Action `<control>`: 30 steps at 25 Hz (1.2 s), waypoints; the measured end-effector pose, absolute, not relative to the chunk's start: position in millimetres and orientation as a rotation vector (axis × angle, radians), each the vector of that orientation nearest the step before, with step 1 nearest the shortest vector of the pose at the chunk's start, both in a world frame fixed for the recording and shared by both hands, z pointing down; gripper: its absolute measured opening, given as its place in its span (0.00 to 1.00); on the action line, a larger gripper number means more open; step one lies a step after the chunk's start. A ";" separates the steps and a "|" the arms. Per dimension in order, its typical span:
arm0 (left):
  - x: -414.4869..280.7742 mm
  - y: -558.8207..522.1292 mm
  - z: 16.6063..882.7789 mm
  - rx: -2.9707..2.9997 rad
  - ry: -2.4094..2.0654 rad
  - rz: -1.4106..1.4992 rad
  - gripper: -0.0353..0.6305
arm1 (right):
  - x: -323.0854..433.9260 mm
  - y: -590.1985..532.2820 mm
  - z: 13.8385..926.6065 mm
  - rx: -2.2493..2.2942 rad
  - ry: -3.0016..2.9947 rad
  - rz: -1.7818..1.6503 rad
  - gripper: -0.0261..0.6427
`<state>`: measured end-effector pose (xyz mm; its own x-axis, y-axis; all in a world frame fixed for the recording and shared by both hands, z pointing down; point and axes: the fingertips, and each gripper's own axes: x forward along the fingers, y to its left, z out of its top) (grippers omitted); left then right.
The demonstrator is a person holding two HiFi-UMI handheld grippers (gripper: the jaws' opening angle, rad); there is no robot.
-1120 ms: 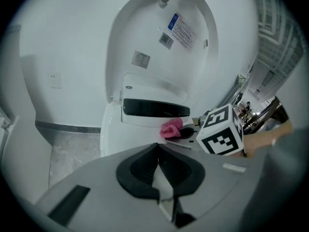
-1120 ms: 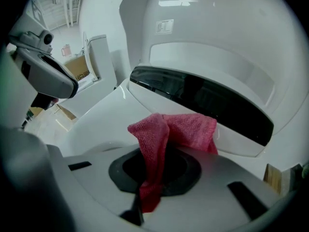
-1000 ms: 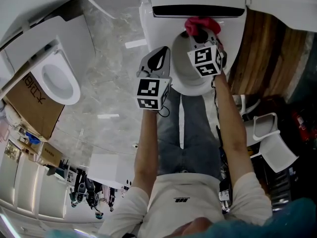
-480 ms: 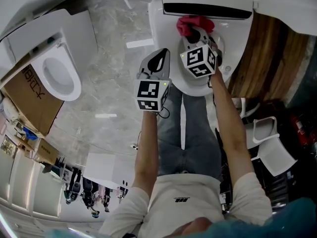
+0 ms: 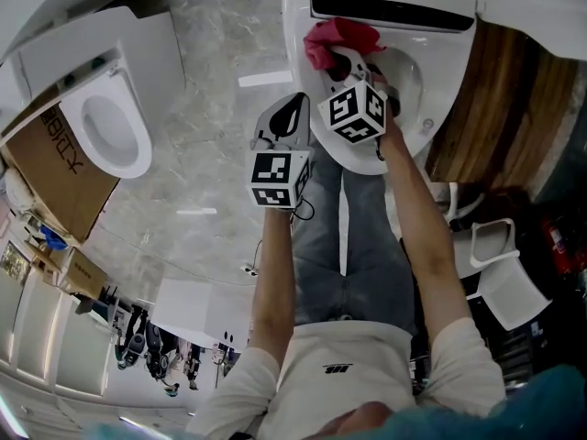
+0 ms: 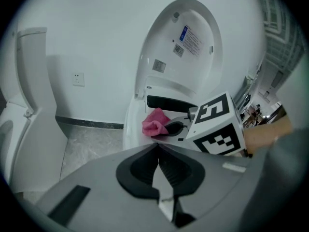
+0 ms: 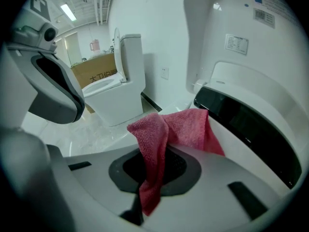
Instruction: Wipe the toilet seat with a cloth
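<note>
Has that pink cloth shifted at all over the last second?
Yes. The pink cloth, clamped by the right gripper, has slid left along the dark band at the toilet's back, from about its middle to near its left end.

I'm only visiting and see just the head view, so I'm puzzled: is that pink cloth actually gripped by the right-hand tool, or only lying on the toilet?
Observer: Gripped. The right gripper view shows the pink cloth pinched between the jaws of the right gripper, one end trailing through them.
Operator: Does the left tool hold anything?
Observer: No. The left gripper view shows the left gripper with its jaws closed together and nothing between them.
Operator: Is the lid up?
Observer: Yes. That view shows the toilet lid raised upright, with labels on its underside.
</note>
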<state>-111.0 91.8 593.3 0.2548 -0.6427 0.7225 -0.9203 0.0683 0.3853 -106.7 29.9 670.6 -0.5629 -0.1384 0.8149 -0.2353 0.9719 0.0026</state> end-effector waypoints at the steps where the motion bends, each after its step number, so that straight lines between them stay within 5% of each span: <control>1: -112.1 95.7 594.4 1.646 -1.472 0.403 0.07 | -108.0 34.2 670.6 0.246 -2.182 0.127 0.07; 19: -108.9 150.2 579.1 1.593 -1.496 0.422 0.07 | -93.8 134.1 665.9 -0.062 -2.141 0.173 0.07; 30: -94.8 141.0 493.4 1.725 -1.491 0.474 0.07 | -54.8 110.6 548.4 0.144 -2.220 0.264 0.07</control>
<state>-94.8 141.0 493.4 0.2382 -0.6526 0.7193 -0.9481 0.0043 0.3179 -54.8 110.6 548.4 -0.6140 -0.0109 0.7893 -0.1954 0.9709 -0.1386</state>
